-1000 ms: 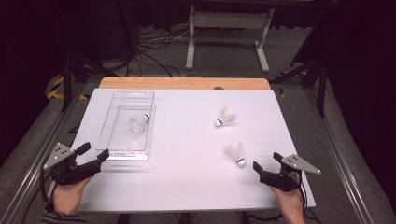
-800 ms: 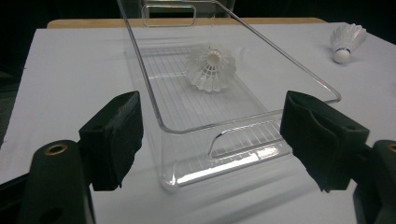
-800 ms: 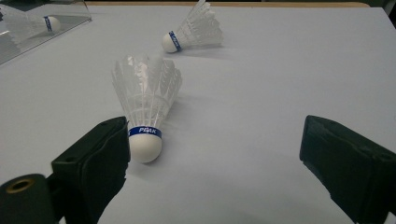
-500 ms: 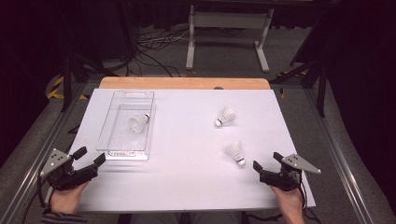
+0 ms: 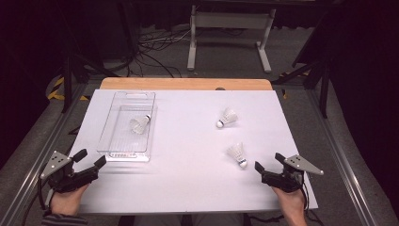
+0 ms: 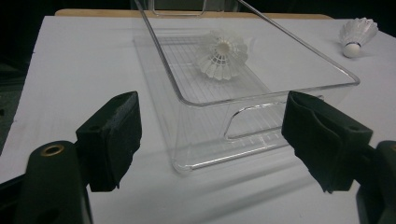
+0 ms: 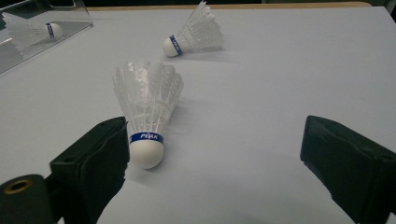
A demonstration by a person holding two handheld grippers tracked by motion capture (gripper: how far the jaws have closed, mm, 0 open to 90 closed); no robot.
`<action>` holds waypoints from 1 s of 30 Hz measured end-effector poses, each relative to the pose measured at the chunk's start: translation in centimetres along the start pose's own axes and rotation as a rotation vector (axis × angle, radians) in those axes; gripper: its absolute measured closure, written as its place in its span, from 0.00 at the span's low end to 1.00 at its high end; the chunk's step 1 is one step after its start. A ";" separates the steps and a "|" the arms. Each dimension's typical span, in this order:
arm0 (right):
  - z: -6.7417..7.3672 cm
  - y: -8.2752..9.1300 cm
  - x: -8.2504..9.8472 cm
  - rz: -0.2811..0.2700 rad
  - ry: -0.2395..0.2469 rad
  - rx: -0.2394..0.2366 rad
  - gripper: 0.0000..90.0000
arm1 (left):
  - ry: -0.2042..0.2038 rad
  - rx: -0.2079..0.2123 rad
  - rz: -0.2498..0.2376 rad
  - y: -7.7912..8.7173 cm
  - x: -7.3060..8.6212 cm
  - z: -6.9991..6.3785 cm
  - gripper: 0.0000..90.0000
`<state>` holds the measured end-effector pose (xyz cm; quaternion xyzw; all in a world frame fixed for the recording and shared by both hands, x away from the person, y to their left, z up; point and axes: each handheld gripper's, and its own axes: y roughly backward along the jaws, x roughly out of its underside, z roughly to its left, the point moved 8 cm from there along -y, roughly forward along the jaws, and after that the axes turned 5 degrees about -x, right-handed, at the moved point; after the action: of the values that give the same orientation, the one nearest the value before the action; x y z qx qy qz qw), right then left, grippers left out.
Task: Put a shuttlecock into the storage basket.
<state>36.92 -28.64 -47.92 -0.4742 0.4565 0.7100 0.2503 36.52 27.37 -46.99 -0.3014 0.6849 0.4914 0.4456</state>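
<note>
A clear plastic tray (image 5: 108, 129) lies at the table's left with one white shuttlecock (image 5: 139, 124) inside. Two more shuttlecocks lie on the white sheet at the right, one farther back (image 5: 227, 117) and one nearer (image 5: 237, 153). My left gripper (image 5: 91, 157) is open just short of the tray's near left corner. The left gripper view has the tray (image 6: 261, 95) and its shuttlecock (image 6: 221, 56) ahead of the left gripper (image 6: 212, 121). My right gripper (image 5: 268, 161) is open just behind the near shuttlecock. In the right gripper view that shuttlecock (image 7: 148, 116) lies cork-first by the left jaw of the right gripper (image 7: 215, 135).
The white sheet (image 5: 188, 188) covers most of the table, with a wooden strip (image 5: 183, 84) along the far edge. Metal rails run down both sides. Beyond the table are a stand's legs (image 5: 226, 42) and cables on the dark floor.
My left gripper has drawn back a little from the tray's near end toward the table's front edge. The right gripper and the shuttlecocks have not moved.
</note>
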 end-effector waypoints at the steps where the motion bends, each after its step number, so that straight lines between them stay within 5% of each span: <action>1: 0.1 0.0 -0.1 -0.001 -0.001 -0.002 0.10 | 0.001 -0.001 0.000 0.0 0.0 0.0 0.23; 30: 3.1 -0.6 -2.6 -0.041 0.055 -0.081 0.09 | -0.005 0.014 -0.002 -0.1 -0.1 -0.7 0.23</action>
<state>37.13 -25.42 -45.46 -0.5125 0.4245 0.7093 0.2326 36.42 26.68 -46.89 -0.2976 0.6869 0.4868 0.4501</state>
